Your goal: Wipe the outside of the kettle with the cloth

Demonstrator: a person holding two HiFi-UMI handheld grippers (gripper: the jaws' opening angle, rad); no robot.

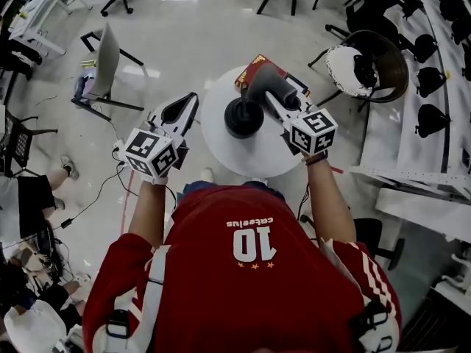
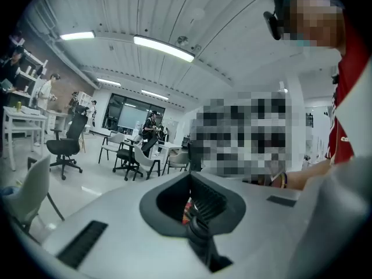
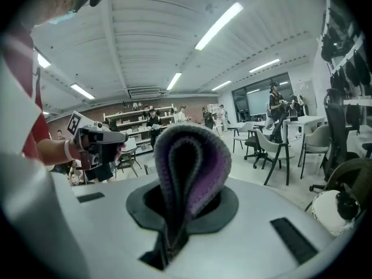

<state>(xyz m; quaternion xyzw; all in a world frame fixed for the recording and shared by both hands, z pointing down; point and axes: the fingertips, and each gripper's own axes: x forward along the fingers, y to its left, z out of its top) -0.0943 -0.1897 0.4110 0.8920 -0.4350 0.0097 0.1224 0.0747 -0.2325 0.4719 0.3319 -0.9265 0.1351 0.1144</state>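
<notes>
On the round white table point(image 1: 221, 142), right in front of the person in the red jersey point(image 1: 243, 271), stands the squat black kettle point(image 1: 243, 118), seen from above and upright near the middle of the tabletop. Behind it, at the table's far edge, there's a flat red box point(image 1: 251, 68), partly covered from this angle.

Over to the right gripper point(image 1: 274, 98): it reaches in from the near right side with its marker cube point(image 1: 310, 129) facing up, and its jaws are clamped on a folded grey cloth with a purple inner face point(image 1: 269, 81). The right gripper view shows it plainly: the right gripper point(image 3: 172, 228) pinches the lower end of the cloth point(image 3: 187, 161), and the fold loops upward out of the jaws like a soft arch. From the head view the cloth hangs just beside the kettle's far right shoulder, overlapping the red box; whether cloth and kettle are touching, I can't tell.

Now the left gripper point(image 1: 191, 100): it's held off the table's left edge, well apart from the kettle. In its own view, the left gripper point(image 2: 195, 213) has its ribbed pads pressed together with nothing between them. The right gripper view catches it too, raised at the left point(image 3: 100, 145).
</notes>
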